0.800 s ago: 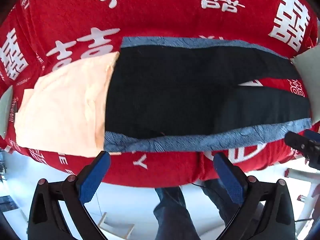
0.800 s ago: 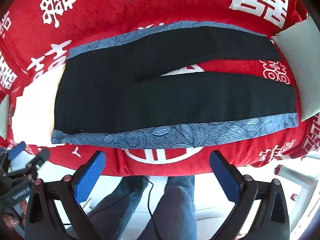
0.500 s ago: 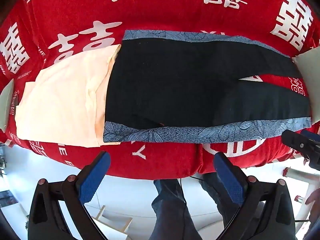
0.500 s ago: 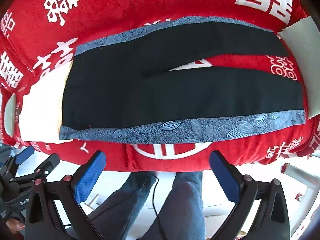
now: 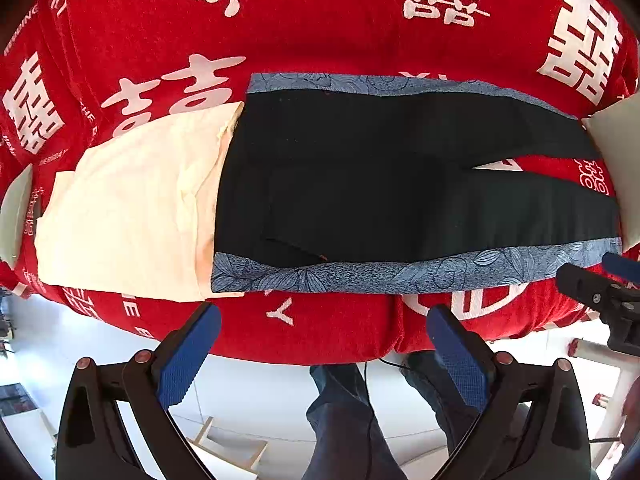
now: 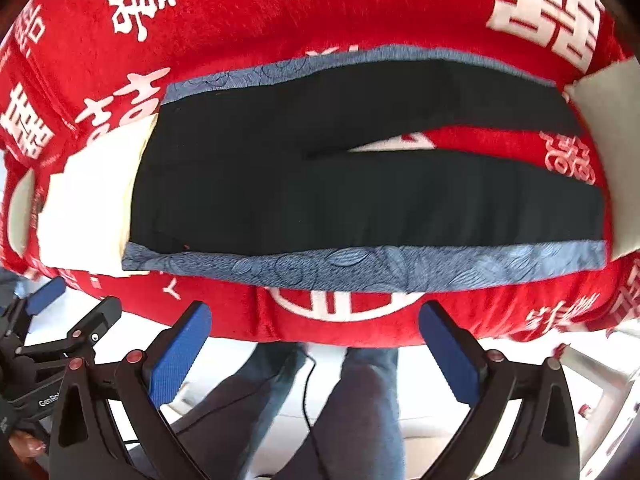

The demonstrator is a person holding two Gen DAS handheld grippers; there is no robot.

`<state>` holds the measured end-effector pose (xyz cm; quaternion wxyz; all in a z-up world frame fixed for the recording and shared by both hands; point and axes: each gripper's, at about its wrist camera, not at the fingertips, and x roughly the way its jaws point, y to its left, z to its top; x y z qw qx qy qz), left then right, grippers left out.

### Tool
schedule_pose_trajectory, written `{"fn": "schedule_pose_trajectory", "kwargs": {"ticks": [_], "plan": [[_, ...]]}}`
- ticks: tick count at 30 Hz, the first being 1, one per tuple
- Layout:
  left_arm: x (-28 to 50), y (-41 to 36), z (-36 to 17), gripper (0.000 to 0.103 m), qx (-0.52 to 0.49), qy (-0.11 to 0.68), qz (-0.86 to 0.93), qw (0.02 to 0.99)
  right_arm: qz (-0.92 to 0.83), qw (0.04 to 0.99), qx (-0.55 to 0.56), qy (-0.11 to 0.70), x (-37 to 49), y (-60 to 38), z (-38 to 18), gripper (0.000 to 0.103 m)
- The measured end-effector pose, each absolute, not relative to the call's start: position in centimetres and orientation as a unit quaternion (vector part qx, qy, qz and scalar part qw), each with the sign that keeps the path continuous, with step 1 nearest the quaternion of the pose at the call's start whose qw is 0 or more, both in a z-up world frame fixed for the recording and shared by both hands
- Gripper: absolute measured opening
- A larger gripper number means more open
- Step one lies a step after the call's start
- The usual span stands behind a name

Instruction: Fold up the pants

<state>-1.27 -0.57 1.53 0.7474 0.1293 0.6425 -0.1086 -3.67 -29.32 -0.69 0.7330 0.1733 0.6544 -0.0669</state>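
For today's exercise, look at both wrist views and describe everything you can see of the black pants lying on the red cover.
The black pants lie flat and unfolded on the red cover. They look like soft matte fabric, with a blue leaf-patterned band along each outer side seam. The two legs part in a narrow V toward the image right, showing red between them. The waist end overlaps a cream folded cloth. No gripper touches them.

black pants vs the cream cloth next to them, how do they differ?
The black pants are dark with blue leaf-patterned side strips; the cream cloth is plain and pale. The pants lie spread out long, legs parted to the right; the cloth is a shorter folded block at the left. The waist end of the pants overlaps the cloth's edge. Both lie flat on the red cover, untouched by either hand-held gripper.
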Motion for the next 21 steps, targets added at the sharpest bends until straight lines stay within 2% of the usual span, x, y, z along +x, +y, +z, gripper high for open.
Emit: {"fn": "schedule_pose_trajectory", "kwargs": {"ticks": [21], "plan": [[-1.82, -0.83, 1.13, 0.103, 0.135, 0.649, -0.104, 0.741, -0.099, 0.727, 0.126, 0.668, -3.70, -28.94, -0.74, 0.103]]}}
